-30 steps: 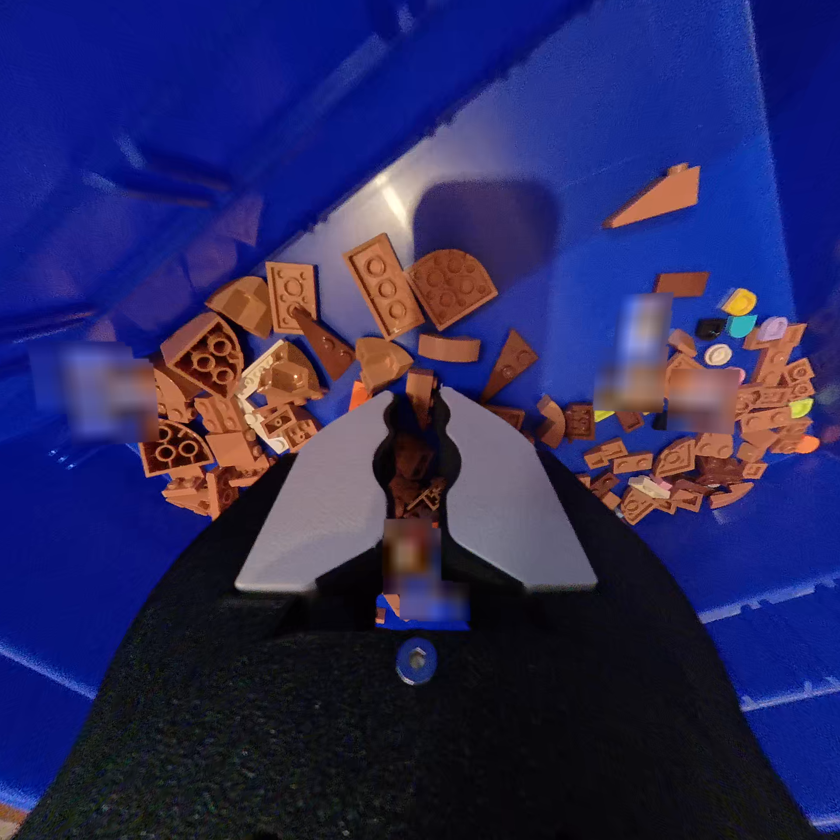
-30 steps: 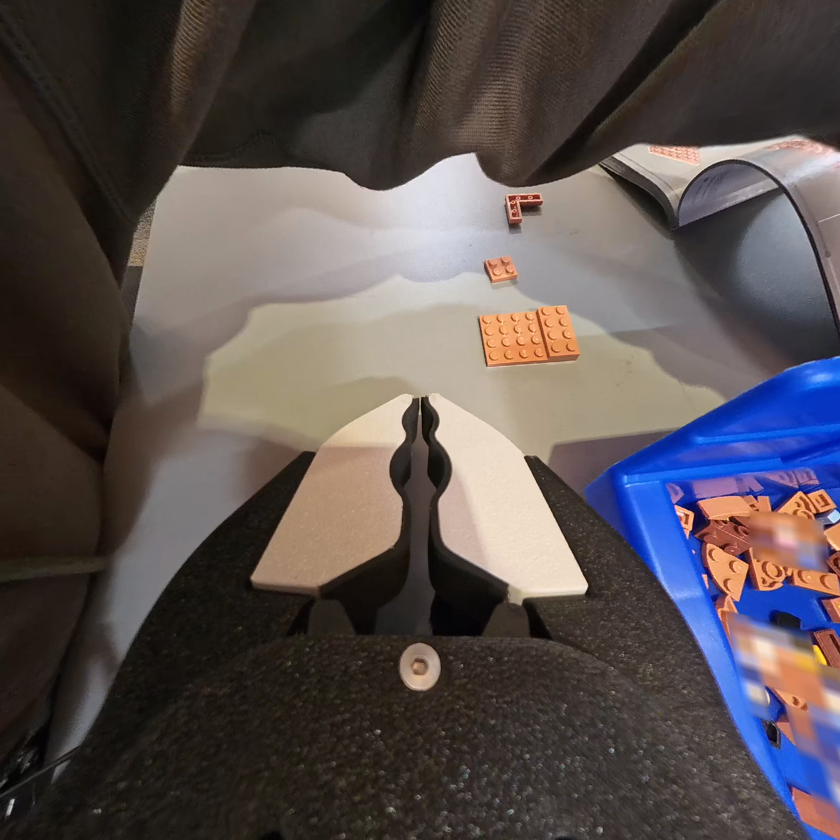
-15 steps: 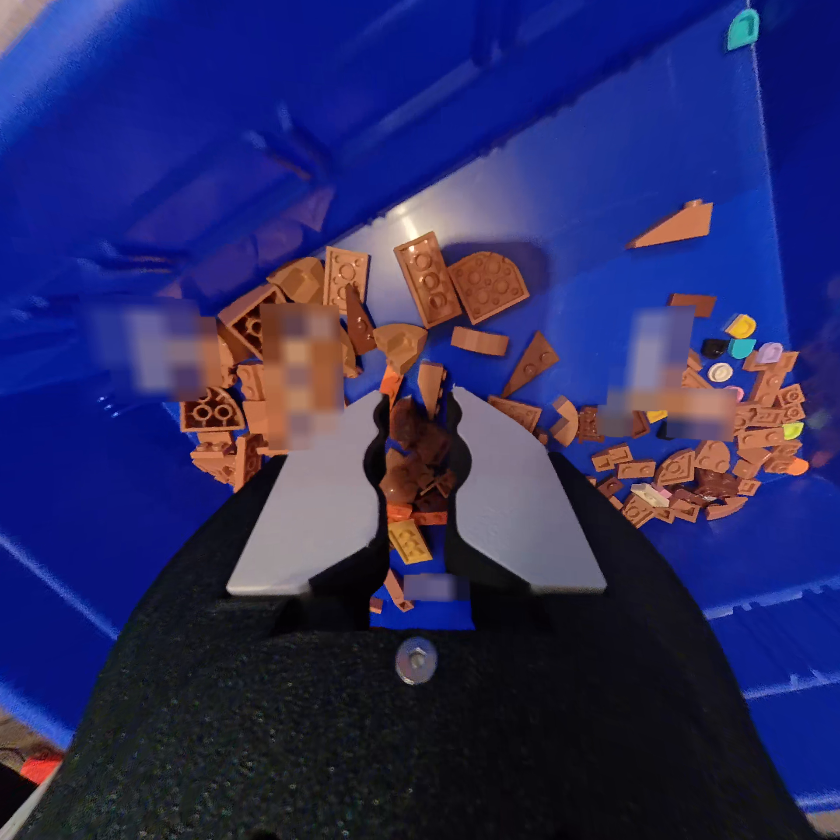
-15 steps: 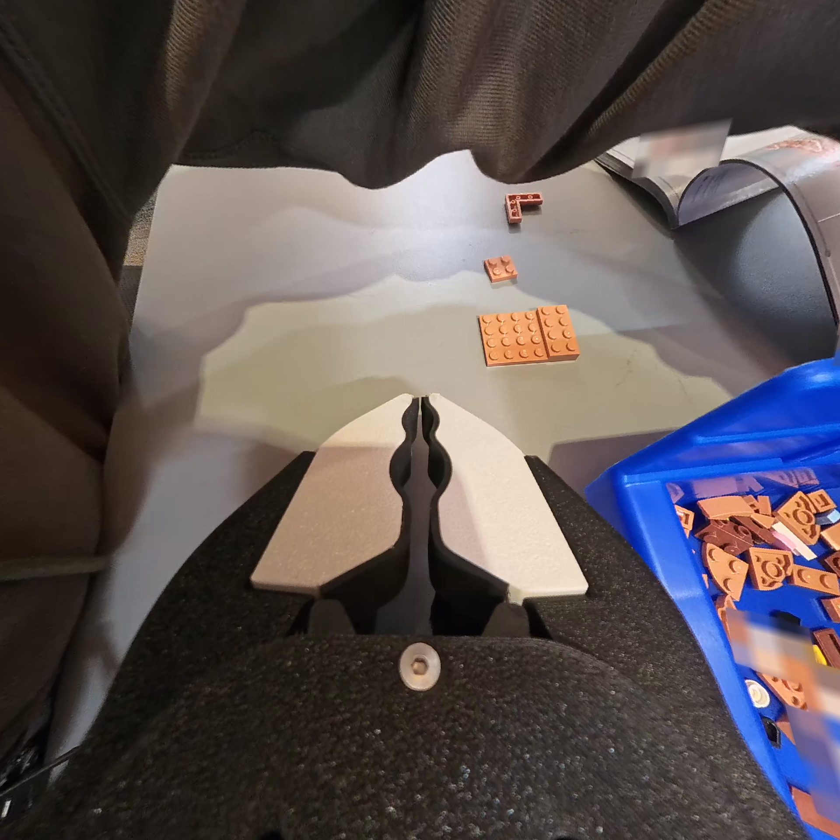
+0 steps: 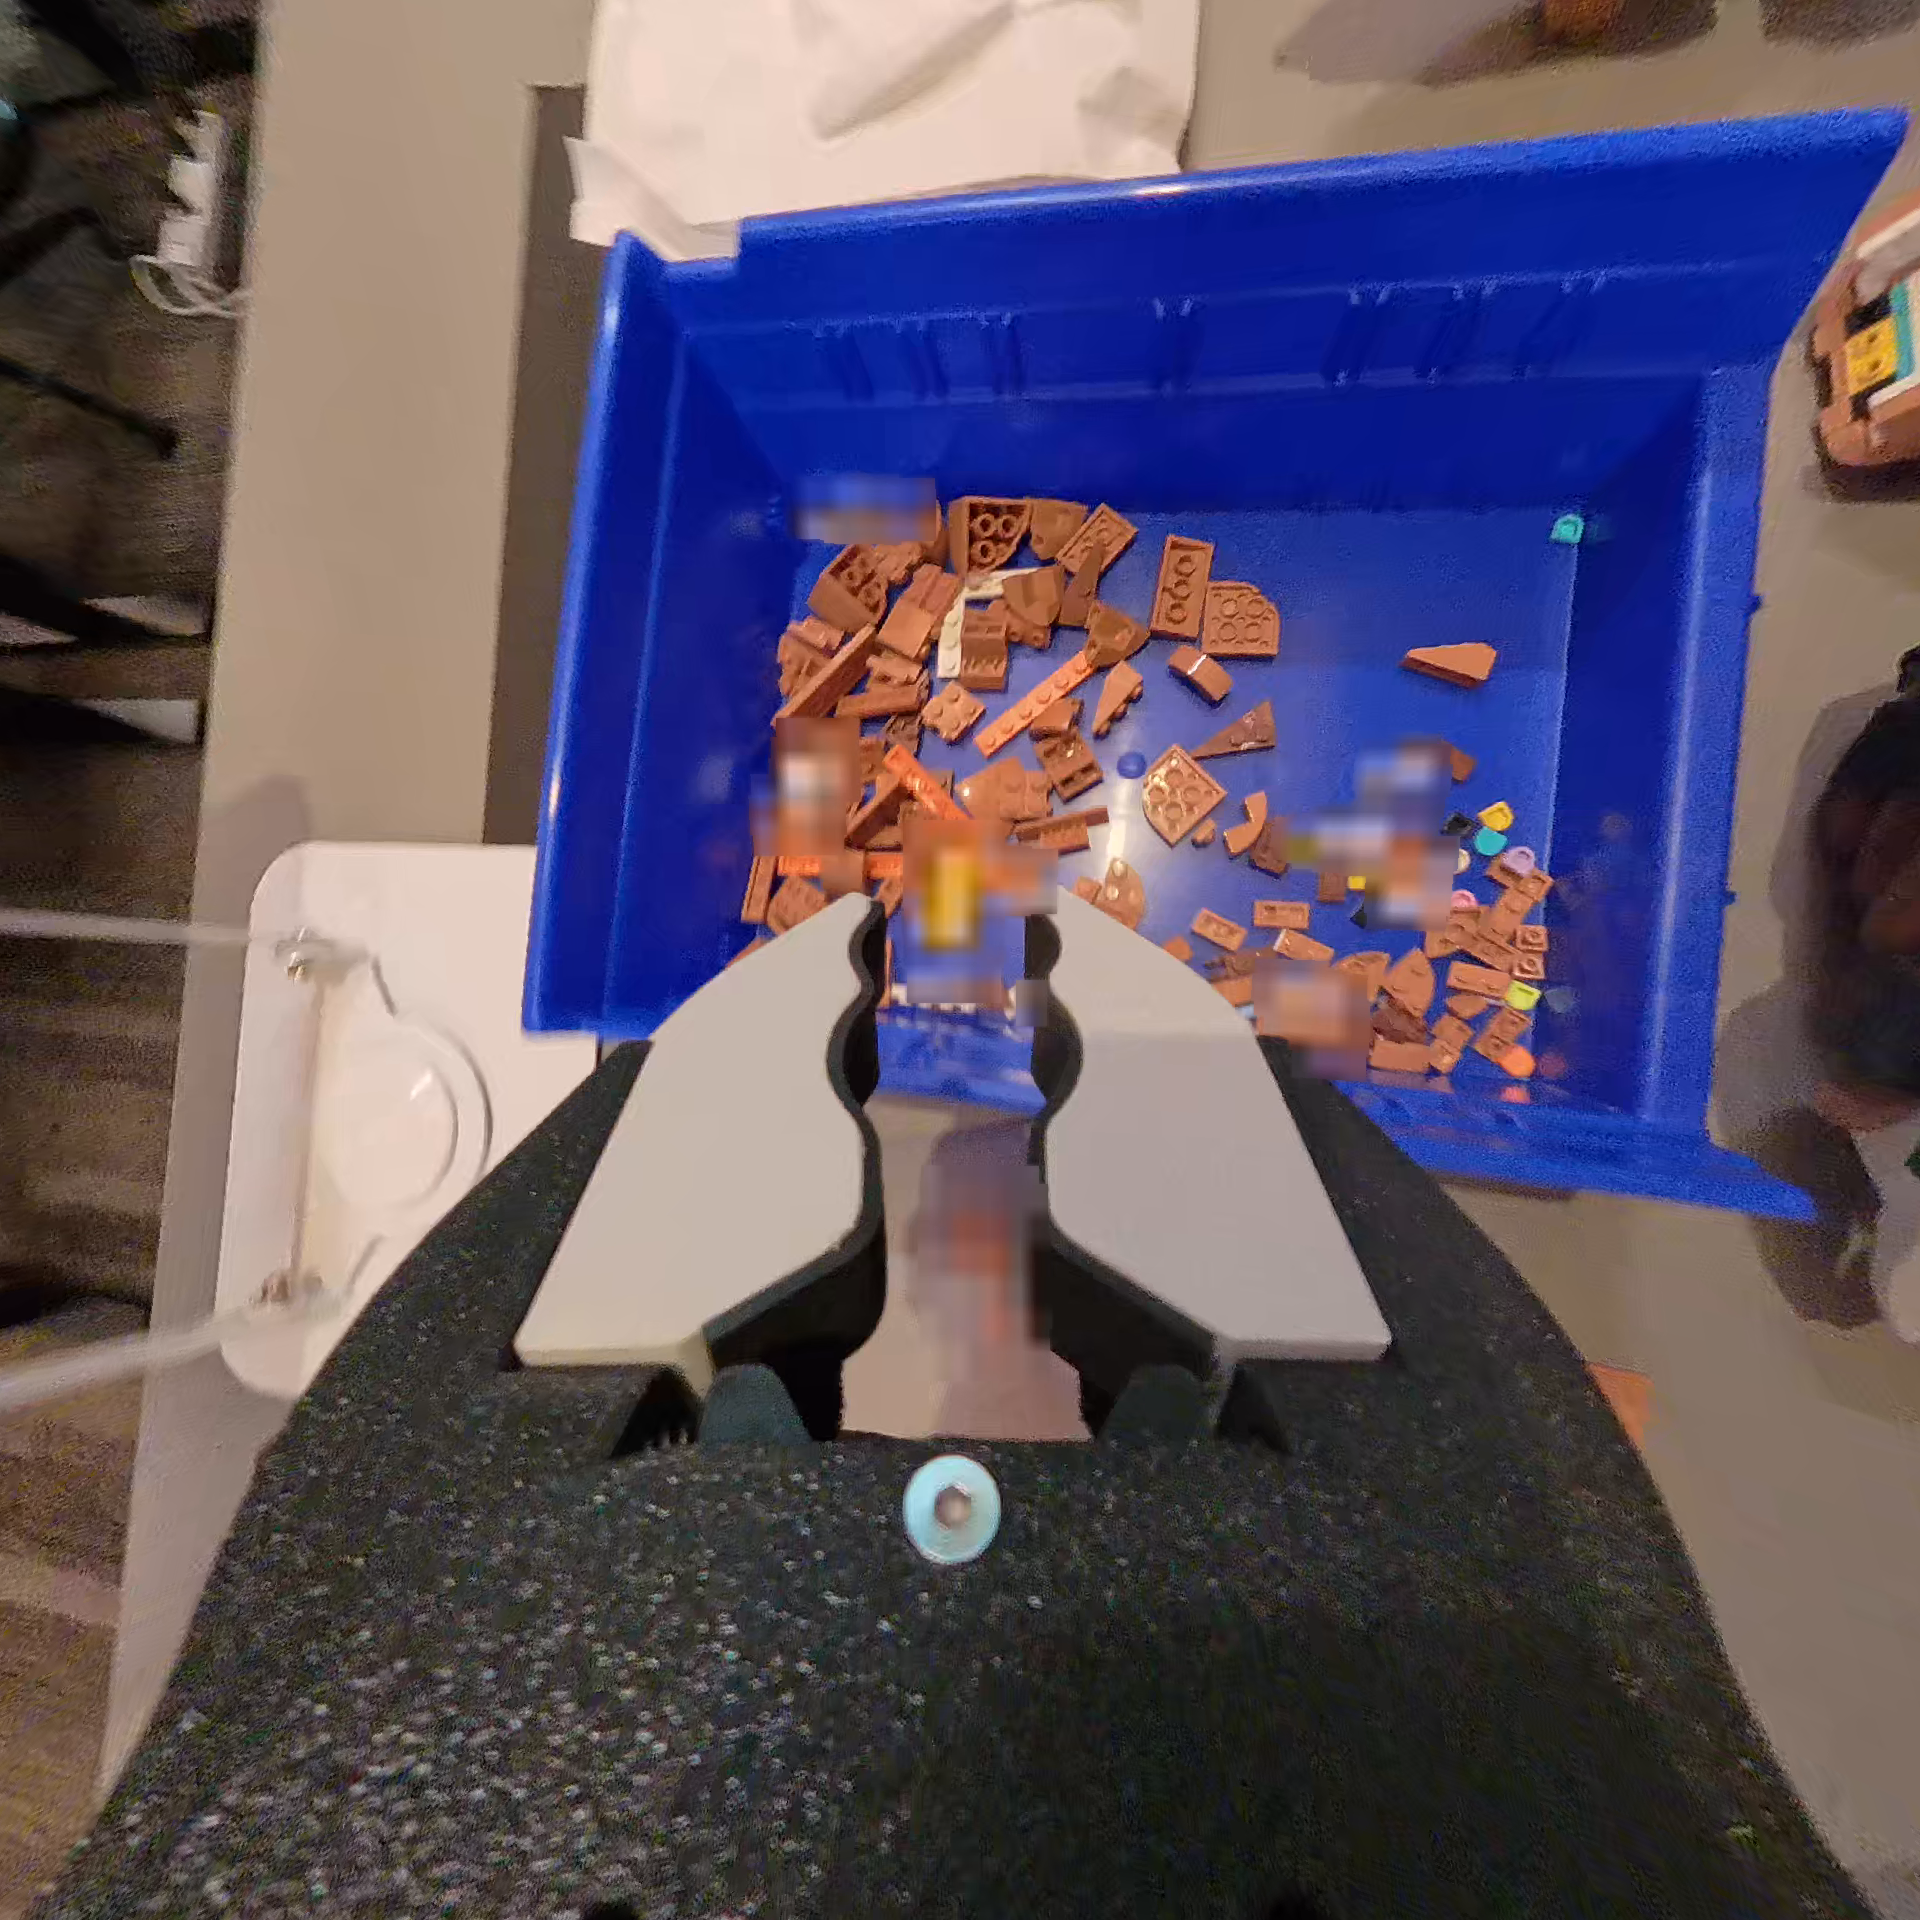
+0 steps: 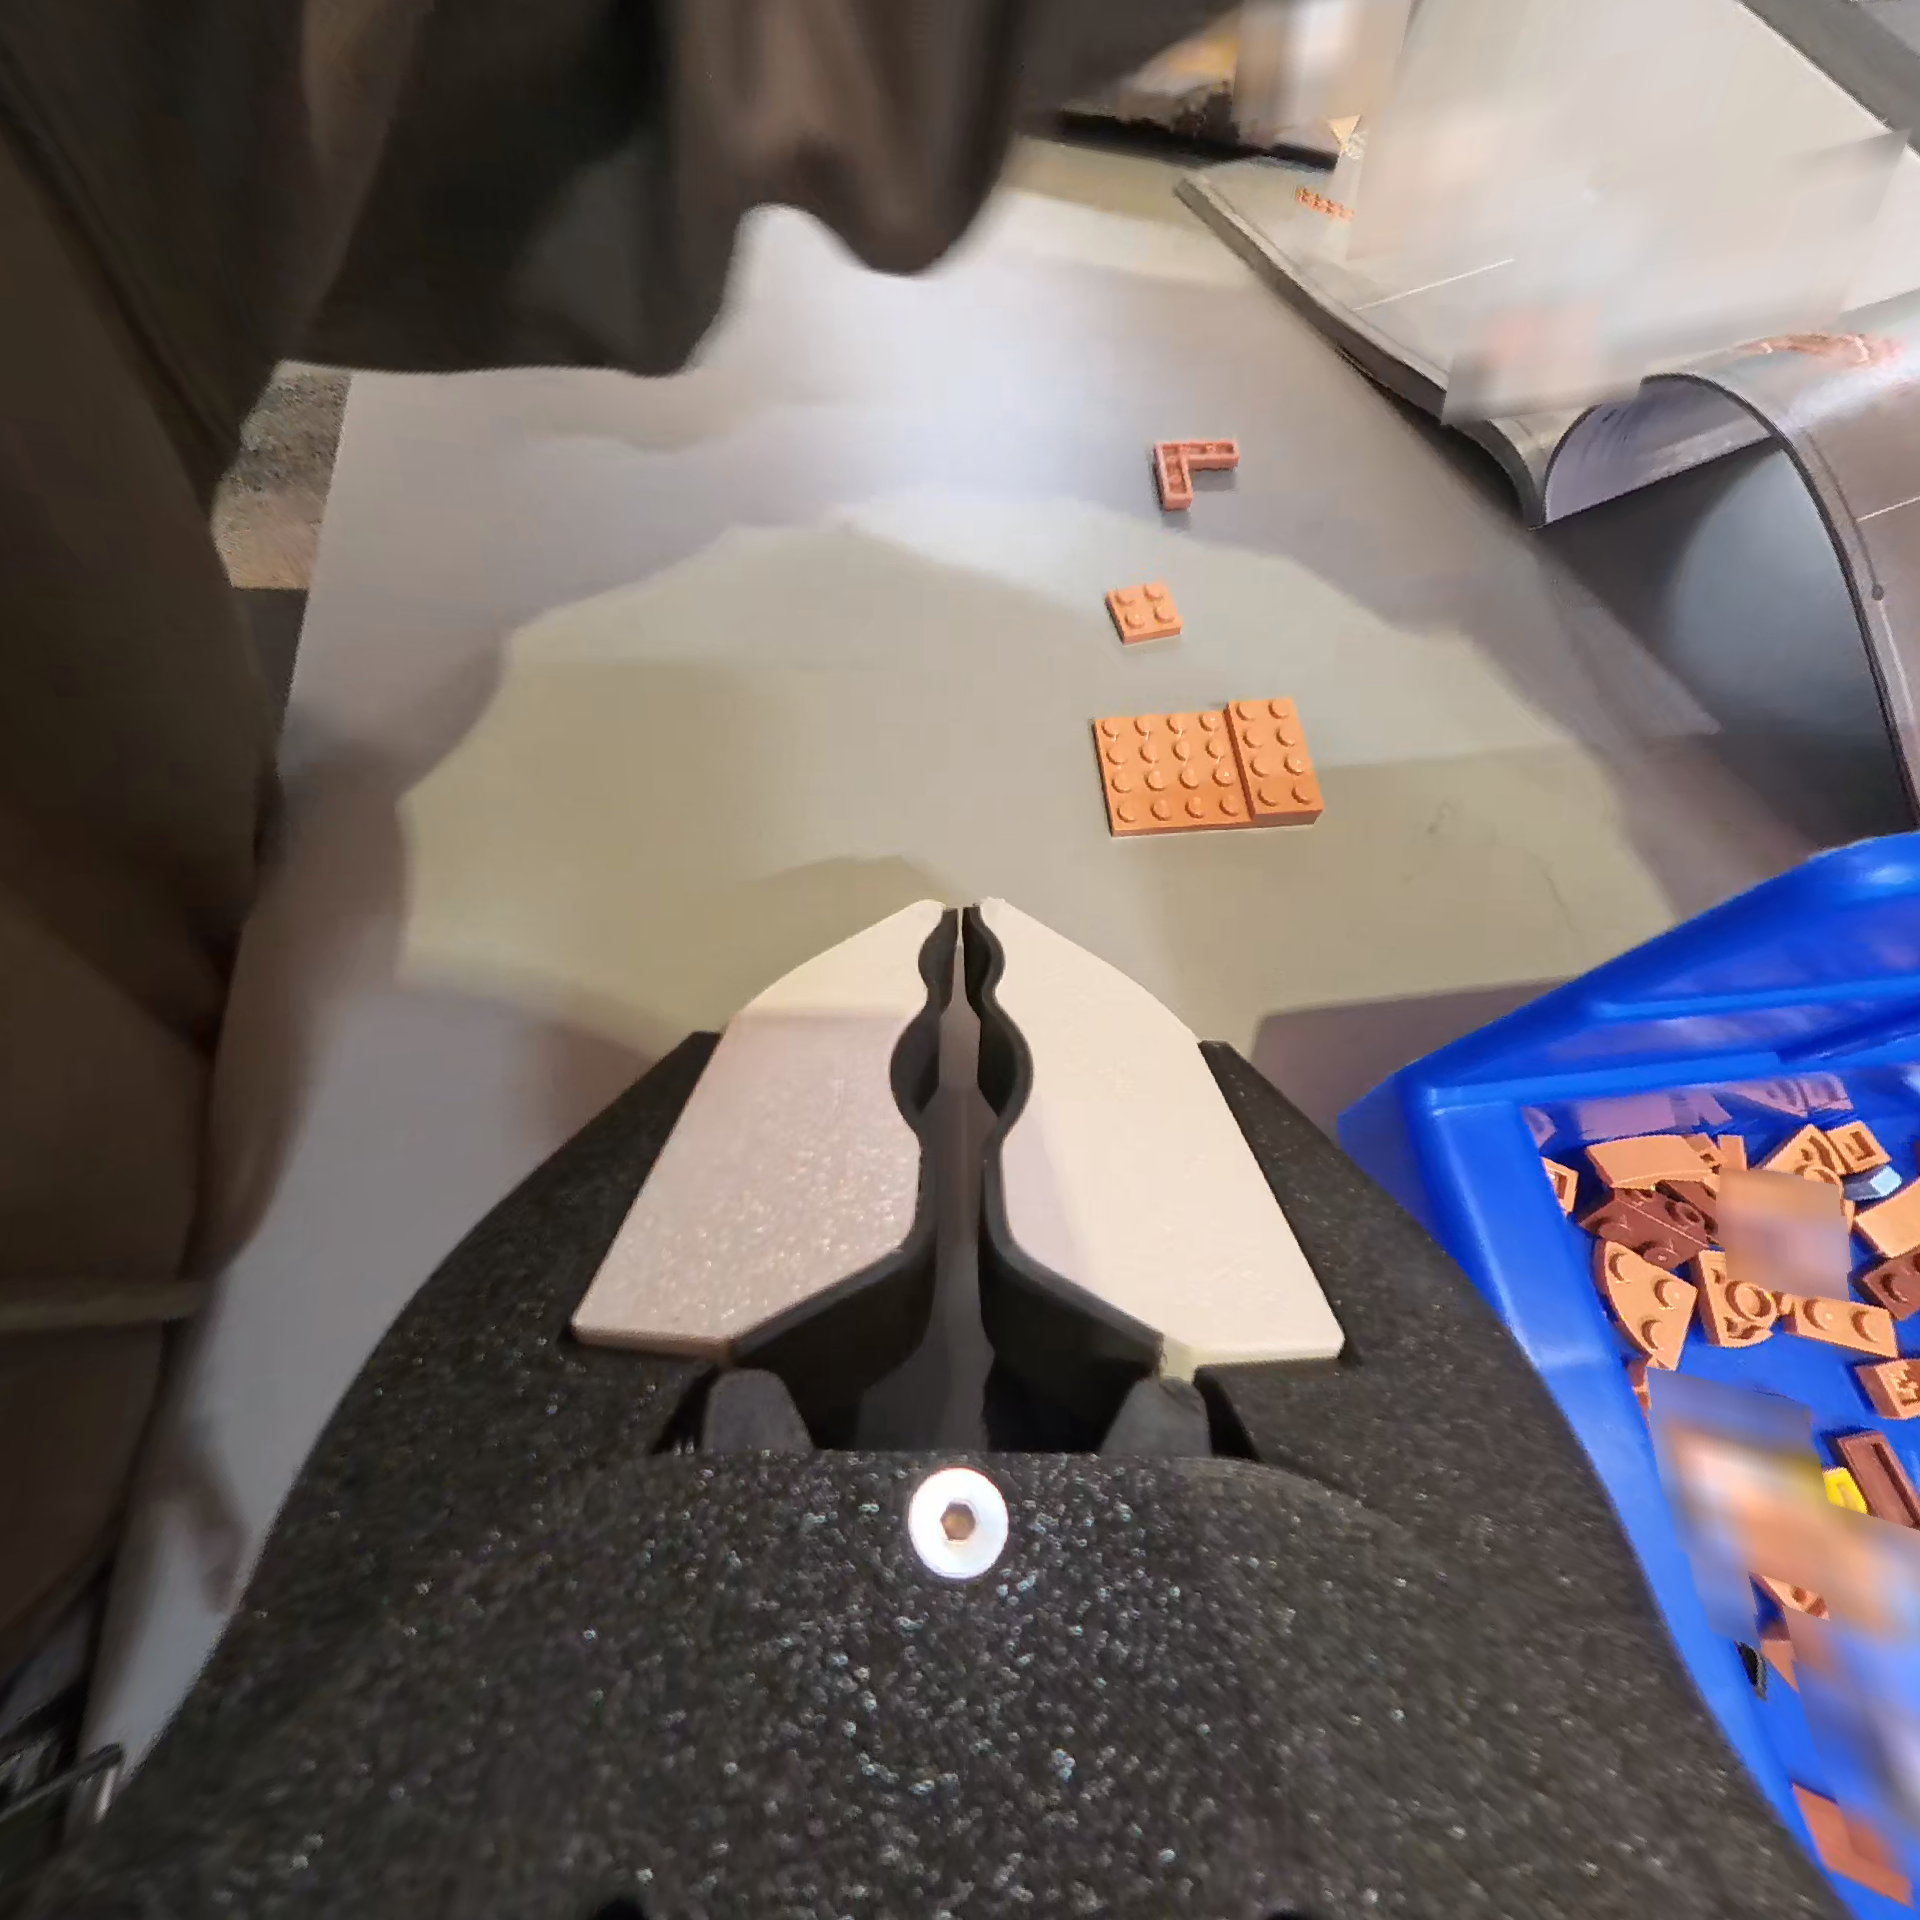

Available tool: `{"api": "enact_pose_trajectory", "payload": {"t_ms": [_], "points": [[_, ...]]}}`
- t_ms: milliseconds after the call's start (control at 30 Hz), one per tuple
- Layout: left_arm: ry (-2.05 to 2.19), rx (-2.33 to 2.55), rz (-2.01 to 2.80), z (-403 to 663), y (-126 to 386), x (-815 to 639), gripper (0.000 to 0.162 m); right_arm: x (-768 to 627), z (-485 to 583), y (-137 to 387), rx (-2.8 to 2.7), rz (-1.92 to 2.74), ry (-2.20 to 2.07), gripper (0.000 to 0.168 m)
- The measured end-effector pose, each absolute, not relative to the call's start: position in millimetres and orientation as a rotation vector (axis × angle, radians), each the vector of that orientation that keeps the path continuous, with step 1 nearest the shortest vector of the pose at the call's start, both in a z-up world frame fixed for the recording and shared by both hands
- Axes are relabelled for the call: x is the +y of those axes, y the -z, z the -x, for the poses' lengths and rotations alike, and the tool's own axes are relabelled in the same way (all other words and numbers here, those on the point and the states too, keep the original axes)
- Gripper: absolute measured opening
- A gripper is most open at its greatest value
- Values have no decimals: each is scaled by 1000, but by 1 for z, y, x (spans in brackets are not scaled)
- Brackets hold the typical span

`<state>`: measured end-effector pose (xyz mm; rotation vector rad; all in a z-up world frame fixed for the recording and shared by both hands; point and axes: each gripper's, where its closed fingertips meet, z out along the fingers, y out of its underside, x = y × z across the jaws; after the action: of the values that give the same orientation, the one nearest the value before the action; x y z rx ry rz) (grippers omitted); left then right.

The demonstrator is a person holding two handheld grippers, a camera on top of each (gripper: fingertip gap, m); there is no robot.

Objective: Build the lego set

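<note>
Left gripper [image 5: 961, 914] held high above the blue bin [image 5: 1039, 416], fingers spread apart, nothing seen between them; a mosaic patch covers part of the gap, so a small piece there cannot be ruled out

Right gripper [image 6: 958, 914] low over the desk [image 6: 727, 675], tips pressed together, empty

Loose lego pieces [image 5: 1039, 707] lie just ahead of the left gripper's tips on the bin floor: mostly terracotta-brown plates, wedges, quarter-rounds and curved slopes, studs showing on some, undersides on others. A few tiny pastel bits [image 5: 1496, 831] sit ahead and to the right

Ahead and slightly right of the right gripper, on the desk: the joined orange plate assembly [image 6: 1205, 769], flat and studded, a wider plate butted against a narrower one. Beyond it a small square plate [image 6: 1143, 611], farther still an L-shaped plate [image 6: 1193, 470]. An open instruction booklet [image 6: 1558, 312] lies far right, glossy, one page curled

Step, as judged: part selection from the bin; the build is early, only the base laid

Next move likely calls for the left gripper to drop onto one chosen piece lying clear of the heap, then close across its thin edges. Hard smooth plastic, flat plates sit flush with the bin floor, so a slip is a risk
</note>
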<state>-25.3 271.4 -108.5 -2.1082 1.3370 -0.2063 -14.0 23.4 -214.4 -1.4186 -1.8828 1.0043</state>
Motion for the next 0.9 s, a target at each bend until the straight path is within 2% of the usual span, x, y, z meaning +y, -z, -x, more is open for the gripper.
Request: {"api": "enact_pose_trajectory", "payload": {"t_ms": [33, 200, 367, 900], "points": [[207, 1285, 2097, 34, 103, 262, 25, 23, 14, 215, -1883, 1418, -1002, 1], [274, 1043, 1989, 66, 101, 215, 20, 23, 14, 215, -1887, 1416, -994, 1], [304, 933, 1841, 85, 126, 172, 0, 24, 15, 215, -1888, 1416, -985, 0], [222, 853, 1733, 107, 168, 129, 0, 24, 15, 217, -1890, 1425, -980, 0]]}}
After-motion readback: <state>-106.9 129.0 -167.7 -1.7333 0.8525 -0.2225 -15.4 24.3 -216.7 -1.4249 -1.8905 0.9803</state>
